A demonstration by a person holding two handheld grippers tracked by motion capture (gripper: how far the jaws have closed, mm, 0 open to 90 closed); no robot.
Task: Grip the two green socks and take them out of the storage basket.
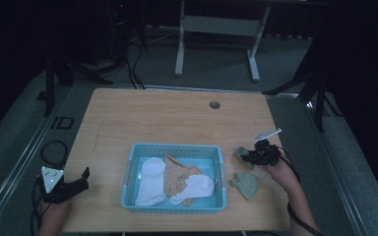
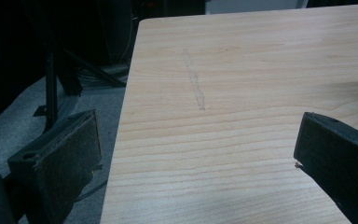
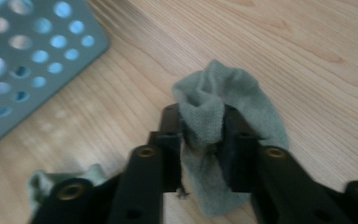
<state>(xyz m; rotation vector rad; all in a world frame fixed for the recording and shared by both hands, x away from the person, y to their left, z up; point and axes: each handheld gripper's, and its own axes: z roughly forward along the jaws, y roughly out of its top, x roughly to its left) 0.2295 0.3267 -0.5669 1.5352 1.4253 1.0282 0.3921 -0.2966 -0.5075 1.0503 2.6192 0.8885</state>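
Note:
A grey-green sock (image 3: 242, 93) lies crumpled on the wooden table (image 1: 177, 118), just right of the blue basket (image 1: 172, 148). My right gripper (image 3: 200, 116) is down over it, jaws a little apart, with a fold of the sock loose between them. In the high view this gripper (image 1: 243, 156) sits by the sock (image 1: 239, 152) near the table's right edge. A second grey-green sock (image 1: 245, 184) lies closer to the person. My left gripper (image 1: 83, 178) rests at the table's front left, open and with nothing in it; in its own view the gripper (image 2: 196, 140) faces bare wood.
Inside the basket are a white sock (image 1: 150, 179), a tan sock (image 1: 177, 177) and another white sock (image 1: 194, 187). A cable hole (image 1: 214, 104) sits near the far edge. Beyond the table stand a white frame (image 1: 216, 29) and dark stands.

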